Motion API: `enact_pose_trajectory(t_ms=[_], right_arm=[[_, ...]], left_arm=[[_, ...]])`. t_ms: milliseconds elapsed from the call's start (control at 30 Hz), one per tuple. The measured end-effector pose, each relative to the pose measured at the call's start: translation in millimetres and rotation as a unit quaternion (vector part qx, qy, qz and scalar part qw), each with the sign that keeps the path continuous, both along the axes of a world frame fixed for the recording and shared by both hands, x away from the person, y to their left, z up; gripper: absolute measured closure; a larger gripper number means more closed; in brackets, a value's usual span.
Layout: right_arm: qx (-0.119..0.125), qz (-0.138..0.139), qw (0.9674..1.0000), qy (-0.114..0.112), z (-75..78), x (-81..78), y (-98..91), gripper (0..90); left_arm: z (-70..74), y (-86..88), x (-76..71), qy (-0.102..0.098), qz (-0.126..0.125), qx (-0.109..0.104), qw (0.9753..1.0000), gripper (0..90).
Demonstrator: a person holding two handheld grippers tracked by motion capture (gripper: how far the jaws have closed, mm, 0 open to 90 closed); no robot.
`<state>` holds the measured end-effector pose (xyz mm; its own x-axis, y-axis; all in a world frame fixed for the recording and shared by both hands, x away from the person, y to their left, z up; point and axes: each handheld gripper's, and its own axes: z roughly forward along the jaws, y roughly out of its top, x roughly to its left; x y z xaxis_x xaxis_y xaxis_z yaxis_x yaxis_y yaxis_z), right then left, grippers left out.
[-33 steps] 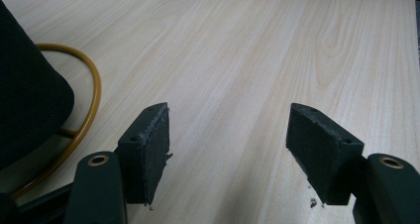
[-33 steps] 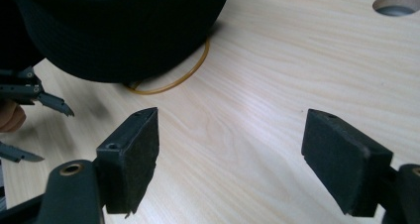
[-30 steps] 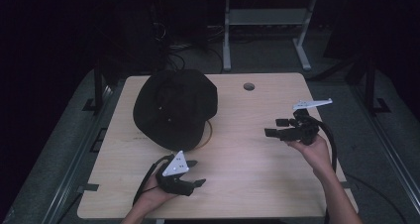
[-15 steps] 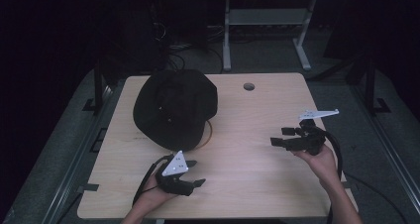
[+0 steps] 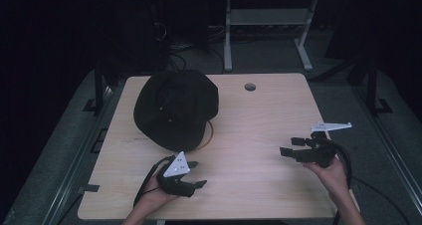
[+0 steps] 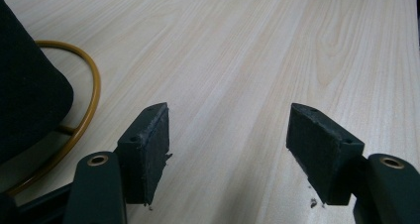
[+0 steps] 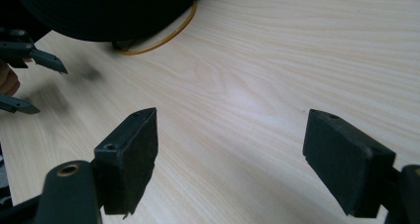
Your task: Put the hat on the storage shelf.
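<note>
A black hat [image 5: 176,108] lies on the far left part of the wooden table [image 5: 259,120], with a thin yellow ring [image 5: 211,134] showing from under its near rim. My left gripper [image 5: 199,174] rests near the front edge, just in front of the hat, open and empty. In the left gripper view its pads [image 6: 148,149] stand wide apart over bare wood, with the hat [image 6: 25,95] and ring [image 6: 89,100] at the left. My right gripper [image 5: 287,146] hovers at the table's right side, open and empty, pointing left. The right gripper view has the hat [image 7: 99,11] and the left gripper [image 7: 29,80] far off.
A round cable hole [image 5: 250,87] sits in the table's far middle. Behind the table stands a white metal frame [image 5: 263,21] on a dark floor with cables. Bare wood lies between the two grippers.
My right gripper has drifted to the right and toward the near edge, sinking a little. The left gripper and the hat have stayed where they were.
</note>
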<state>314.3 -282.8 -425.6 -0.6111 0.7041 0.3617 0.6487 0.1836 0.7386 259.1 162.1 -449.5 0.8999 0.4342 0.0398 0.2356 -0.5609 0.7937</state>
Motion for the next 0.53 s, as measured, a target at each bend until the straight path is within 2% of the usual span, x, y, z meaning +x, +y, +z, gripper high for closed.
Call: enact_pose_trajectory(t_ms=[333, 533], right_arm=[[0.0, -0.001, 1.0, 0.006, -13.5, -15.4, -6.3, 20.0], [0.012, -0.006, 0.9999, -0.002, -19.7, -34.7, -6.8, 18.3]], left_arm=[[-0.1, 0.3, -0.3, 0.0, 0.0, 0.0, 1.0, 32.8], [-0.2, -0.2, 0.2, 0.002, -0.001, -0.002, 1.0, 32.7]])
